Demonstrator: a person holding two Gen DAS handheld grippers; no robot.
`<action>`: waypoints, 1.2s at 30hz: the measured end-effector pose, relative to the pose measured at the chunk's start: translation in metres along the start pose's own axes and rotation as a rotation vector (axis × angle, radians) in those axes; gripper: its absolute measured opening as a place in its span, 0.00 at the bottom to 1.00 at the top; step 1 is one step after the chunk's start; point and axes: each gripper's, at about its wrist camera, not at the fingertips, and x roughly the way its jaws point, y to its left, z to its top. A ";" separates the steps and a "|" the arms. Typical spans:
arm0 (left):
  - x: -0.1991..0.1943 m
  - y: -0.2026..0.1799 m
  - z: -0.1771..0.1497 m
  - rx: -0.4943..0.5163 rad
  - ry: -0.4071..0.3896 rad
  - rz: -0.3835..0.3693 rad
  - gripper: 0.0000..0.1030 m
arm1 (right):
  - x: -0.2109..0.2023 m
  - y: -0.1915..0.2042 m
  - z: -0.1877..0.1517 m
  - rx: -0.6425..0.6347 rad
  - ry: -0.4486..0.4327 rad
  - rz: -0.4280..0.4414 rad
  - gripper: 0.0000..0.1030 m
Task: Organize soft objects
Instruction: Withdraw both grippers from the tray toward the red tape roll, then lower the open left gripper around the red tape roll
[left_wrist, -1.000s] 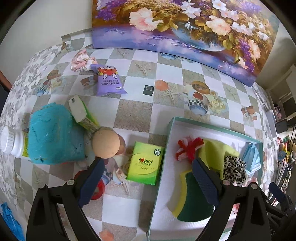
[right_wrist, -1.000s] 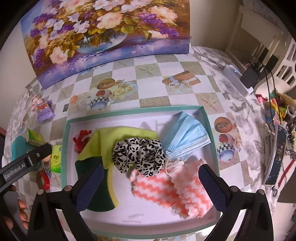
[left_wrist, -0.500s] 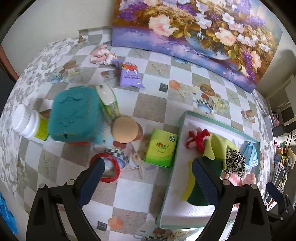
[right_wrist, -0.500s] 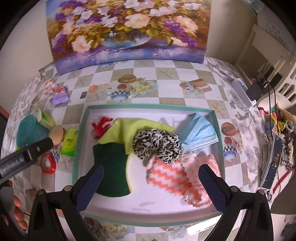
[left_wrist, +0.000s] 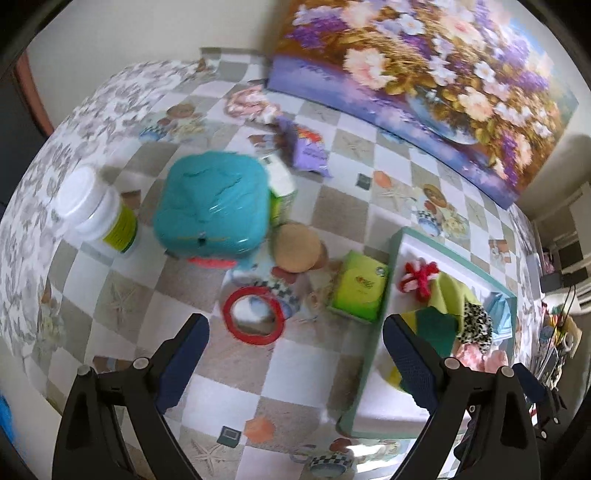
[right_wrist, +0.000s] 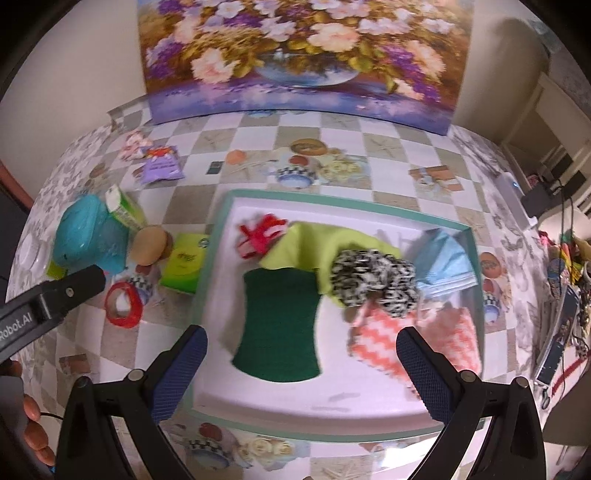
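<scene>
above the surface (left_wrist: 310, 362), both grippers' jaws apart, empty; between picks. next likely: left gripper (left_wrist: 295, 354) to pink cloth (left_wrist: 245, 103), then tray (right_wrist: 476, 266).

Both wrist cameras look down from high over the table. The left faces the clutter beside the tray (left_wrist: 390, 280); the right sits above the tray (right_wrist: 218, 236), which both views share.

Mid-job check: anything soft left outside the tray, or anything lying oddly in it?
One pink-and-white cloth lies bunched on the table near the painting, beside the purple packet, well apart from the tray. Inside, the leopard scrunchie sits piled on the yellow-green cloth; nothing spilled.
</scene>
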 end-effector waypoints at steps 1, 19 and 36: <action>0.001 0.003 -0.001 -0.010 0.002 0.003 0.93 | 0.002 0.006 0.000 -0.008 0.005 0.006 1.00; 0.041 0.046 -0.008 -0.143 0.105 0.092 0.92 | 0.044 0.054 -0.007 -0.055 0.112 0.058 1.00; 0.088 0.037 -0.001 -0.118 0.154 0.122 0.91 | 0.055 0.042 -0.004 -0.035 0.128 0.035 1.00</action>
